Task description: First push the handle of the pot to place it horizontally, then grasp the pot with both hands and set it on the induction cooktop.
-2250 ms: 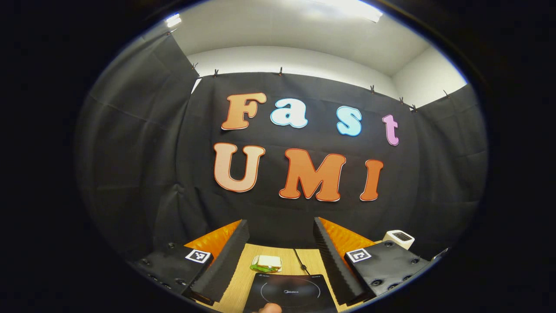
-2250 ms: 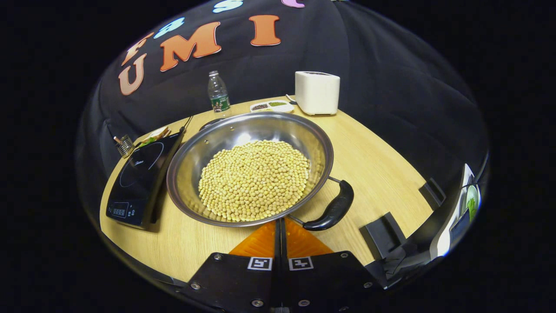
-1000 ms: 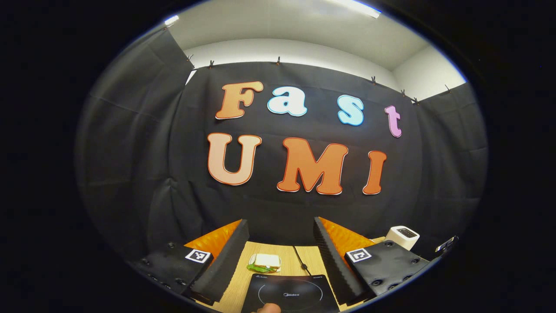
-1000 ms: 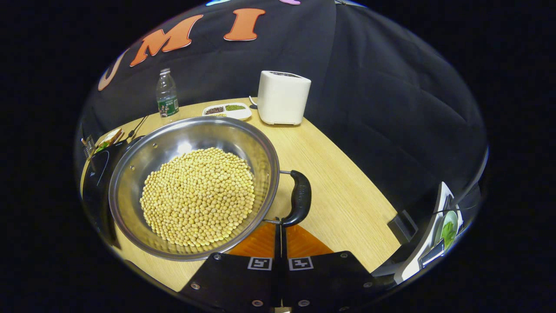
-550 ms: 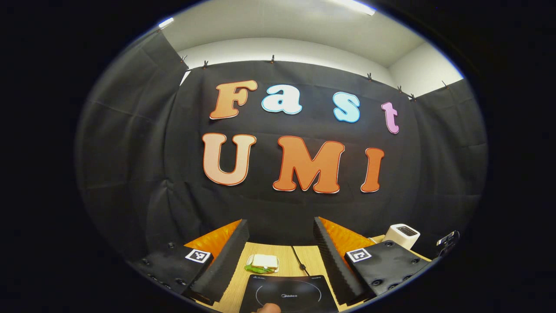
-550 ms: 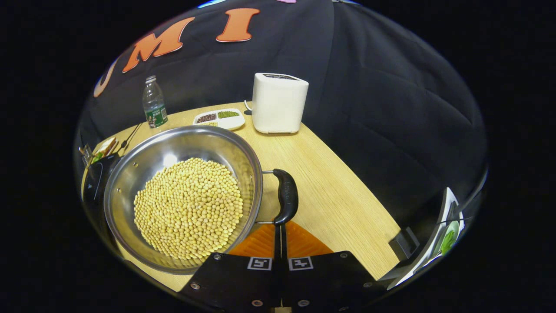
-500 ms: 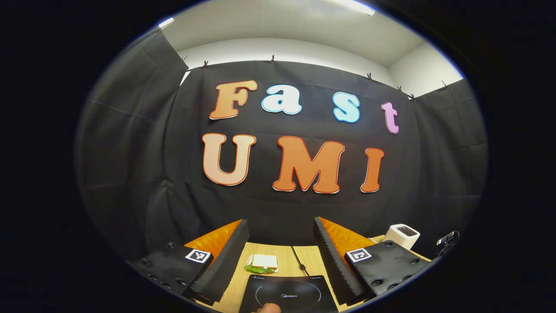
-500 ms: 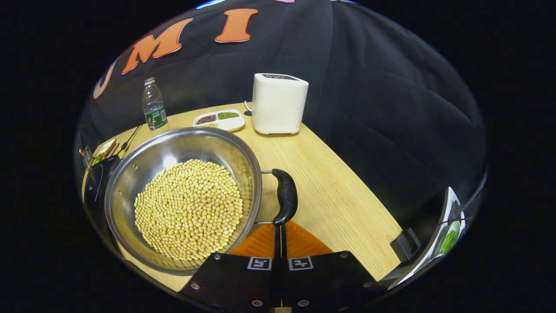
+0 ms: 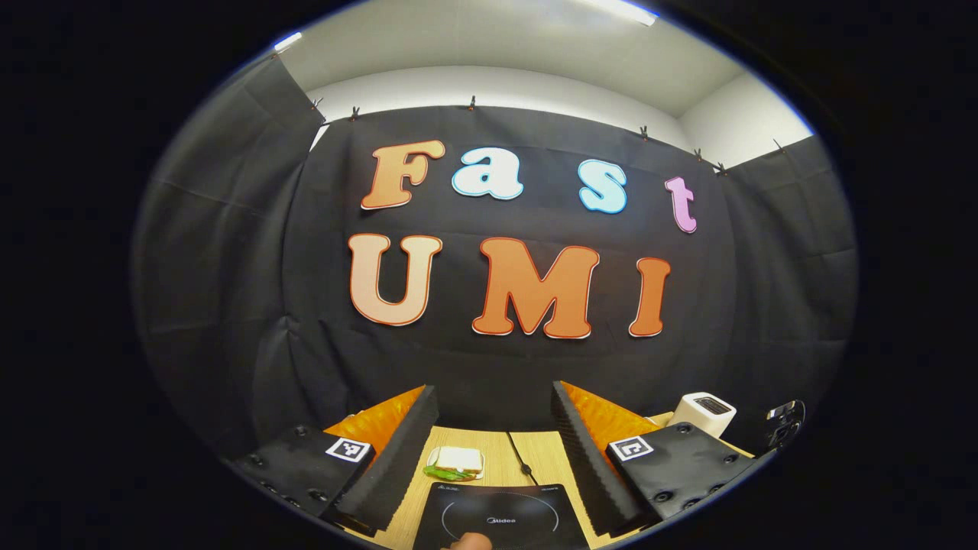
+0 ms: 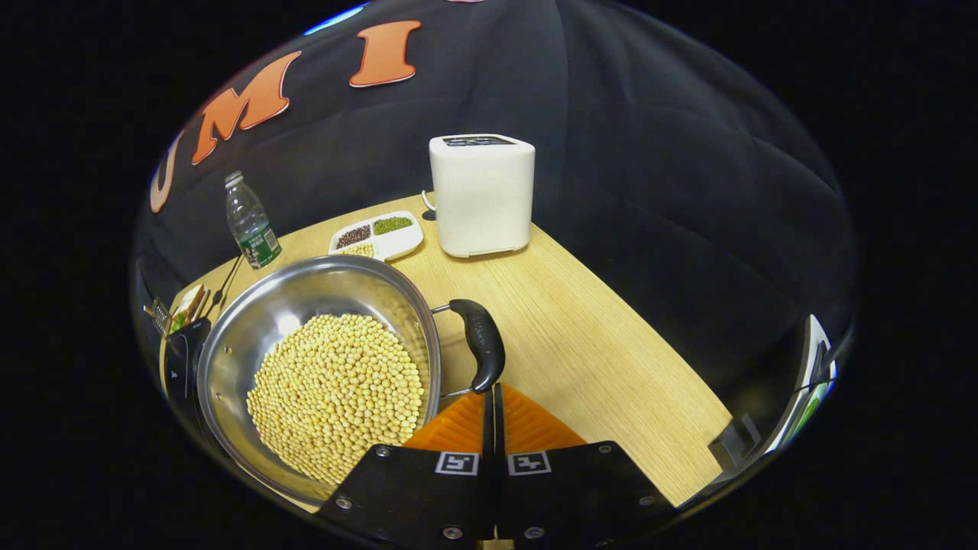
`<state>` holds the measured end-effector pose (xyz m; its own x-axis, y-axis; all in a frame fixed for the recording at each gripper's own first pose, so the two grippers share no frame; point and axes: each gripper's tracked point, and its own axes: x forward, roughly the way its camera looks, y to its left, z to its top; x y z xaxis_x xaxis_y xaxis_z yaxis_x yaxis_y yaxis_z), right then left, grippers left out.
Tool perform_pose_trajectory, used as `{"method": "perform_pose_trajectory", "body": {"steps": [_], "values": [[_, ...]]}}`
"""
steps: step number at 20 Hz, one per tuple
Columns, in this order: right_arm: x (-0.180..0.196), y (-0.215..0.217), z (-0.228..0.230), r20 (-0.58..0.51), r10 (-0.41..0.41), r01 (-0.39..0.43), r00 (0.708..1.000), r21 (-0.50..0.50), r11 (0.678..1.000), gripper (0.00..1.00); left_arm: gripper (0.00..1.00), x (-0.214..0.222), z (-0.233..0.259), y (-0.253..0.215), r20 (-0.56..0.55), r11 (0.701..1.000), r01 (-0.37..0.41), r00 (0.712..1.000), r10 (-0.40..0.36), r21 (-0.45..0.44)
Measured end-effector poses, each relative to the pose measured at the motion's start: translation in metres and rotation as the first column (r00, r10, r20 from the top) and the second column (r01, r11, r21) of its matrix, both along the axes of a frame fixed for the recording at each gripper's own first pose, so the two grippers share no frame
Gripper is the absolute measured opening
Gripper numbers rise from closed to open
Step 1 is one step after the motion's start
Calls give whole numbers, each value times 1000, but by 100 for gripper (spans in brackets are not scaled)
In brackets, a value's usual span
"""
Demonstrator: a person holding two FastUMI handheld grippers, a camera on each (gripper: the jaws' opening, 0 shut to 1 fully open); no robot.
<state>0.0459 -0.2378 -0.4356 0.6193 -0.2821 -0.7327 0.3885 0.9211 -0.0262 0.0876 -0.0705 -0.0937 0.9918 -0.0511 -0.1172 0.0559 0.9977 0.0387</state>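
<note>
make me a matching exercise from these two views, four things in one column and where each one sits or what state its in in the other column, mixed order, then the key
Things
1. pot
2. toaster
3. right gripper
4. sandwich

Places or states
A. fingers together, tips at the near end of the pot's black handle
B. on the table just past the far edge of the induction cooktop
C. standing upright near the table's far edge, beside a divided dish
D. holding a heap of soybeans

Pairs: 1-D, 2-C, 3-A, 4-B
</note>
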Motion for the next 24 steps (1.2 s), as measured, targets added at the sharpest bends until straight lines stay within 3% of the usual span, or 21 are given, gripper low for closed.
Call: {"method": "perform_pose_trajectory", "body": {"steps": [8, 14, 20, 24], "values": [[16, -3, -3, 11, -9, 8, 1000, 41, 999, 0, 99, 2, -20, -26, -39, 1000, 29, 999, -29, 11], [9, -18, 15, 35, -24, 24, 999, -1, 1000, 0, 99, 5, -71, -72, -138, 994, 100, 985, -105, -39], [16, -14, 46, 149, -3, 0, 989, 21, 1000, 2, 98, 10, -149, -119, -268, 986, 162, 948, -170, -52], [26, -2, 52, 165, 66, -68, 984, 7, 998, 14, 98, 5, -218, -146, -398, 980, 189, 895, -199, -65]]}}
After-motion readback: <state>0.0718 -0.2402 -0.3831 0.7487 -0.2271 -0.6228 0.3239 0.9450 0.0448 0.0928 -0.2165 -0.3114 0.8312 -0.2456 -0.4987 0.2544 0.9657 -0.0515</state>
